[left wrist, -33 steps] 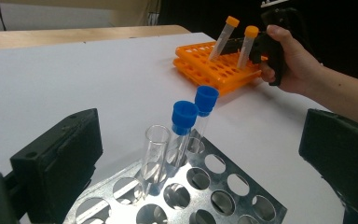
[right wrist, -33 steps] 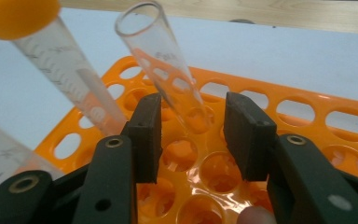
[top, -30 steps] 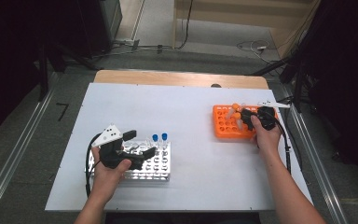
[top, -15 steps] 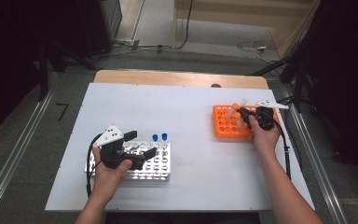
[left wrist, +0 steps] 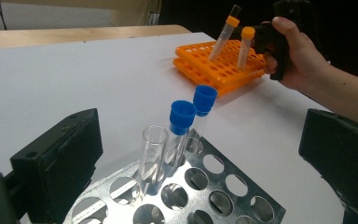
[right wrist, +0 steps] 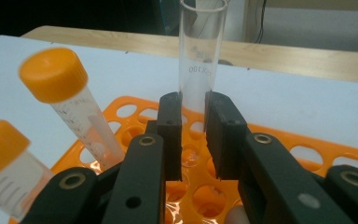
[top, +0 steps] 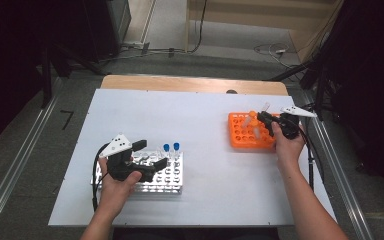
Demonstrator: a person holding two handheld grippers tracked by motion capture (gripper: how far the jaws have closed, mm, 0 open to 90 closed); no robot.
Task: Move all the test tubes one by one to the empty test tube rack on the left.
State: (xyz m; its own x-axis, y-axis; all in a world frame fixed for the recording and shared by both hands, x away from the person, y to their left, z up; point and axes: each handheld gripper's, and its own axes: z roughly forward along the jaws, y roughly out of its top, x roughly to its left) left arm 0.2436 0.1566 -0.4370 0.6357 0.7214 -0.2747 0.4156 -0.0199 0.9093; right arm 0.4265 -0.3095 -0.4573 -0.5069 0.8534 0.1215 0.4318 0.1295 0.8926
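metal rack [top: 172,180] with two blue-capped tubes [left wrist: 182,122], two orange-capped tubes [right wrist: 70,95] nearby

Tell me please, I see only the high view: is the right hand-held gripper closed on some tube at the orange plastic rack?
Observer: Yes. In the right gripper view, the right hand-held gripper has just closed on a clear uncapped glass tube, with both pads against its wall.
Operator: Is this tube standing straight?
Observer: It stands roughly upright over the orange plastic rack; the two orange-capped plastic tubes beside it lean.
Operator: And the left hand-held gripper?
Observer: In the left gripper view its jaws stand wide open around the metal rack, gripping none of that rack's three tubes.
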